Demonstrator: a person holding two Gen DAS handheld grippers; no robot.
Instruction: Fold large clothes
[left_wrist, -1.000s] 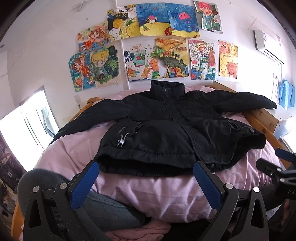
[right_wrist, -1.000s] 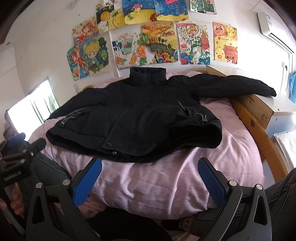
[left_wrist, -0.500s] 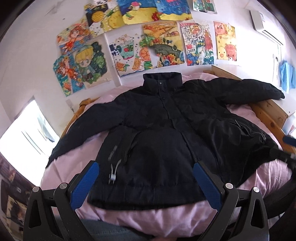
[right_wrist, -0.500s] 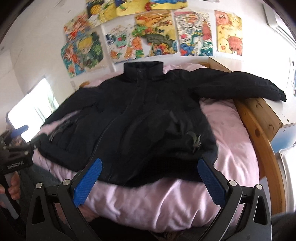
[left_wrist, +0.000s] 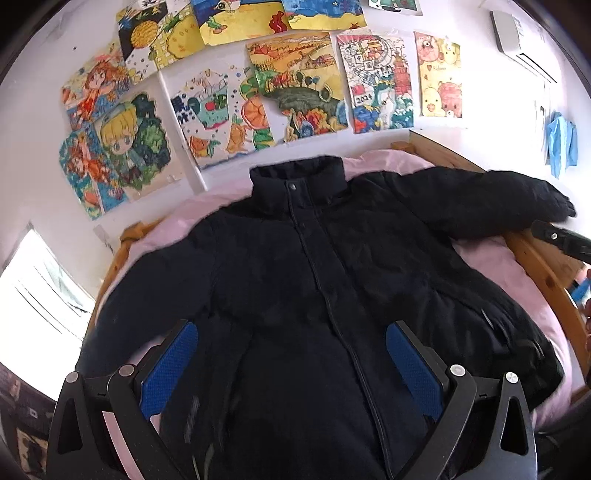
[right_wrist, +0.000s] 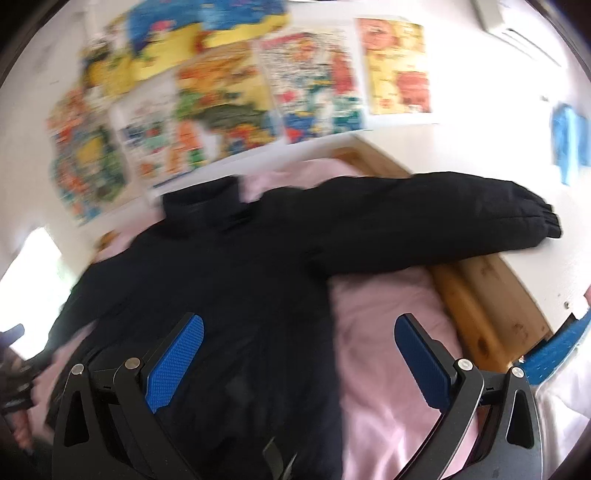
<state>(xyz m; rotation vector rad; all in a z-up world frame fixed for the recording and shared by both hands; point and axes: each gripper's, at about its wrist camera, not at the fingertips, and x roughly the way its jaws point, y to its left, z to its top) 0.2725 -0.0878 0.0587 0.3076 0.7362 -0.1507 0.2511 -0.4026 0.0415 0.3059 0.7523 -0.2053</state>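
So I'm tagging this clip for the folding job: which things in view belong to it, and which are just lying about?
Job:
- black jacket, spread on the bed
- left gripper, open
- right gripper, open

Lying about:
- drawings on the wall
- air conditioner
- blue garment, hanging
- window
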